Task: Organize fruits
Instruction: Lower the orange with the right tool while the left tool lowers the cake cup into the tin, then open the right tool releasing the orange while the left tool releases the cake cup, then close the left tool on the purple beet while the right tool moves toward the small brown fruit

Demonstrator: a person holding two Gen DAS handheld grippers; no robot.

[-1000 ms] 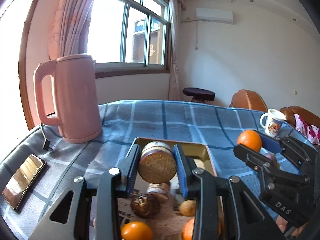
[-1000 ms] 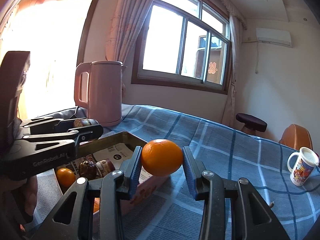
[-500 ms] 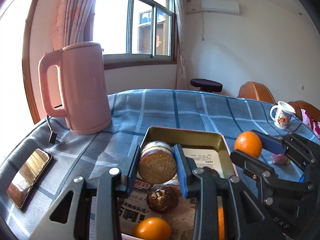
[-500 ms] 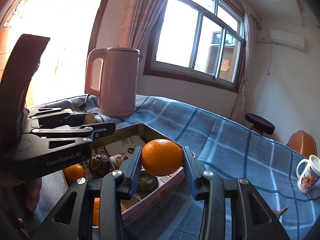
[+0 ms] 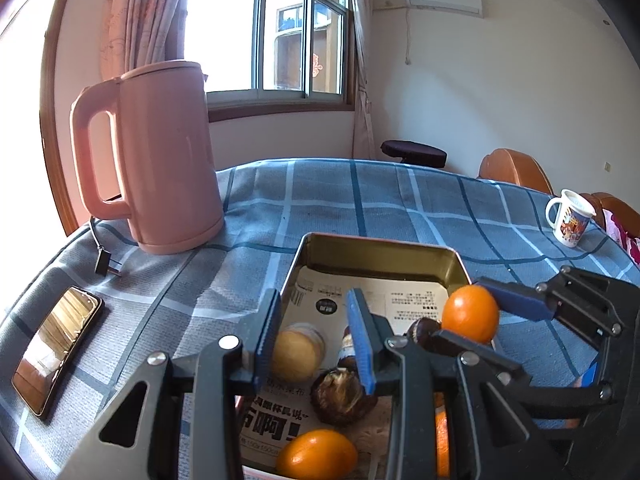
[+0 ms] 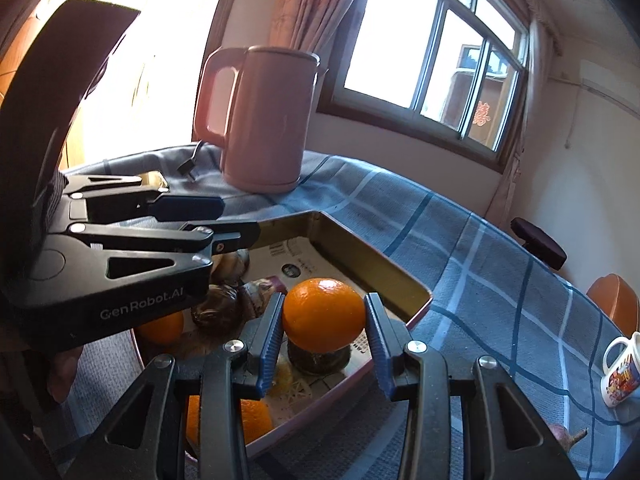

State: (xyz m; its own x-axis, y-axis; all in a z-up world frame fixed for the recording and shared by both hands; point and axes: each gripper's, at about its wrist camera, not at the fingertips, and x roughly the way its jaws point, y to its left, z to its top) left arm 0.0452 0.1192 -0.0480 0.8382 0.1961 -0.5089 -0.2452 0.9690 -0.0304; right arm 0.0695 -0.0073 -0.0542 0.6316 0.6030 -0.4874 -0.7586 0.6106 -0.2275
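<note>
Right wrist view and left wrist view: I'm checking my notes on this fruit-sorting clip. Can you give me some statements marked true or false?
1. The right gripper holds an orange above the metal tray. True.
2. The pink kettle stands inside the tray. False: it stands on the tablecloth, outside the tray.
3. A phone lies flat on the tablecloth. True.
4. The mug lies tipped on its side. False: it stands upright.
</note>
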